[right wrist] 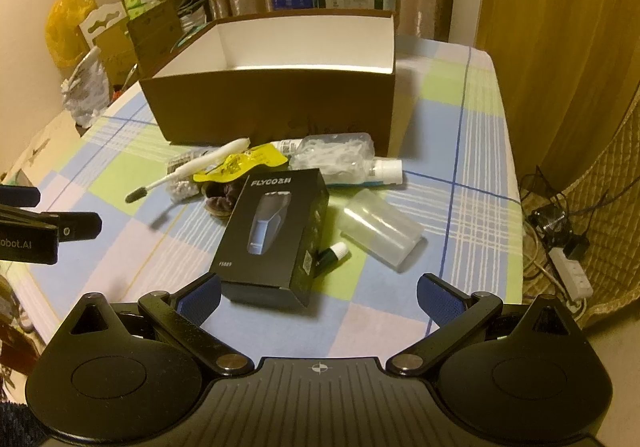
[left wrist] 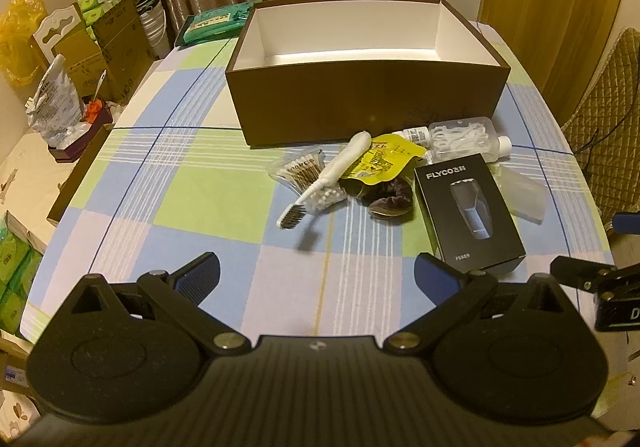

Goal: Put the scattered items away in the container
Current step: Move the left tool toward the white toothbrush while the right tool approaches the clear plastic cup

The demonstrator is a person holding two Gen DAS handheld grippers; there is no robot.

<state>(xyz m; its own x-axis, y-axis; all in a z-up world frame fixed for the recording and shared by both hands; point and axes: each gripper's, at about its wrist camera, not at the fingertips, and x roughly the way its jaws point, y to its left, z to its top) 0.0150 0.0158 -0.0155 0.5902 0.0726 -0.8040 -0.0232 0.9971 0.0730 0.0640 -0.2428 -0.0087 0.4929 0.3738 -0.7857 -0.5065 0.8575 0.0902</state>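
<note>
Box [left wrist: 368,107] first: it sits at the far middle of your table [left wrist: 208,207], open, and what shows of its white inside is bare, so by my reading nothing is tidied yet. Everything waits just near of it: the black razor carton [right wrist: 272,235], clear case [right wrist: 382,227], floss bag [right wrist: 340,155], yellow pouch [right wrist: 240,167], toothbrush [left wrist: 332,175], swabs [left wrist: 304,171], scrunchie [left wrist: 388,195], small dropper bottle [right wrist: 334,251]. The pile overlaps, so pick from its edges. Your left gripper [left wrist: 318,275] and right gripper [right wrist: 318,295] both hover near, jaws wide, holding nothing.
</note>
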